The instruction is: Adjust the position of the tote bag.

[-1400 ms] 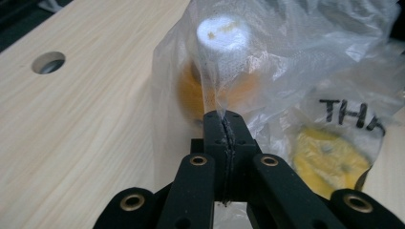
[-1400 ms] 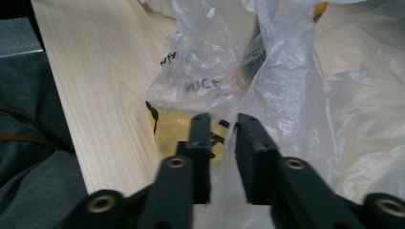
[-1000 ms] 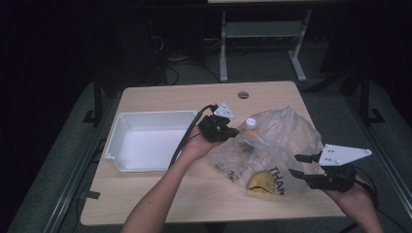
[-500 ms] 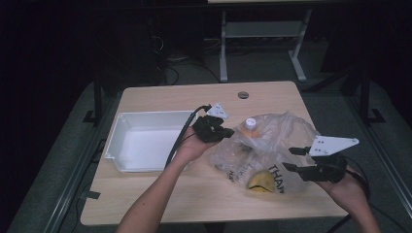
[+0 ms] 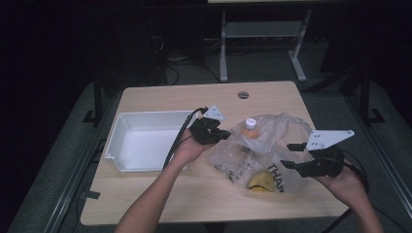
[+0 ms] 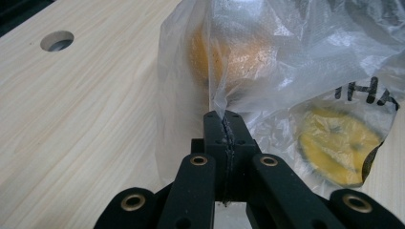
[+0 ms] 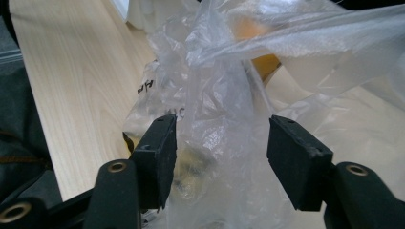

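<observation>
From the high view, a pale wooden table (image 5: 160, 194) carries a clear crinkled plastic bag with black lettering (image 5: 277, 145) near its right edge, and a white rectangular plastic tray (image 5: 121, 131) near its left edge. Inside the bag sit a bottle of orange drink with a white cap (image 5: 250, 127) and a yellow rounded item (image 5: 261, 180) (too blurred to identify). The left gripper (image 5: 221, 136) meets the bag's left side; the right gripper (image 5: 290, 155) is at the bag's right side, close to the table's right edge.

In the left gripper view, the black jaws are pressed together, pinching a fold of the plastic bag (image 6: 286, 71), with the yellow item (image 6: 334, 148) behind the film.

In the right gripper view, the jaws stand apart and have just been opening; bunched bag film (image 7: 219, 124) rises between them, and the pads do not press on it.
</observation>
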`<state>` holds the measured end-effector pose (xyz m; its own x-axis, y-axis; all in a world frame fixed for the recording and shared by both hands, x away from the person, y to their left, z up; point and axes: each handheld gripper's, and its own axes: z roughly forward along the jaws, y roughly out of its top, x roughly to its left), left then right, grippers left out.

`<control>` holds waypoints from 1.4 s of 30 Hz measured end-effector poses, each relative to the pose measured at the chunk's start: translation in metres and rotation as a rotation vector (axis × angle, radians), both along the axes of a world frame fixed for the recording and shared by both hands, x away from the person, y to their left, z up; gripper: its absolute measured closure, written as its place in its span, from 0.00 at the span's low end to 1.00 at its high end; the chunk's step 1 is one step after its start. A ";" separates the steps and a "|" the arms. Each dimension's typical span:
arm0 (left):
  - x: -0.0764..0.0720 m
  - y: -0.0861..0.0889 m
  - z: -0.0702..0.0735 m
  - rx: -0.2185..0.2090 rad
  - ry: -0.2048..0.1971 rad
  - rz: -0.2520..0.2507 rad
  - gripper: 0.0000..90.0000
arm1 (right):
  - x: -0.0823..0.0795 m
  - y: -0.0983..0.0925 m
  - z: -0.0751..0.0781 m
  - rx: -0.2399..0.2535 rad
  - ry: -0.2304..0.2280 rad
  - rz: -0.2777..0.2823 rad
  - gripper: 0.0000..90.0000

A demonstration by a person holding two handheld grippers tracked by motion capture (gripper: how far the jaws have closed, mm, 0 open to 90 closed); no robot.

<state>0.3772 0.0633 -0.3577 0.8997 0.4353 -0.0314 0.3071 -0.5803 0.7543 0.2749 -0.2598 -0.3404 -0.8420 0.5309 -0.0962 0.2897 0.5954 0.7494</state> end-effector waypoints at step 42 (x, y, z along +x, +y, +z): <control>-0.031 0.038 0.023 -0.101 -0.060 -0.027 0.57 | 0.028 0.078 0.016 -0.202 -0.025 0.242 0.95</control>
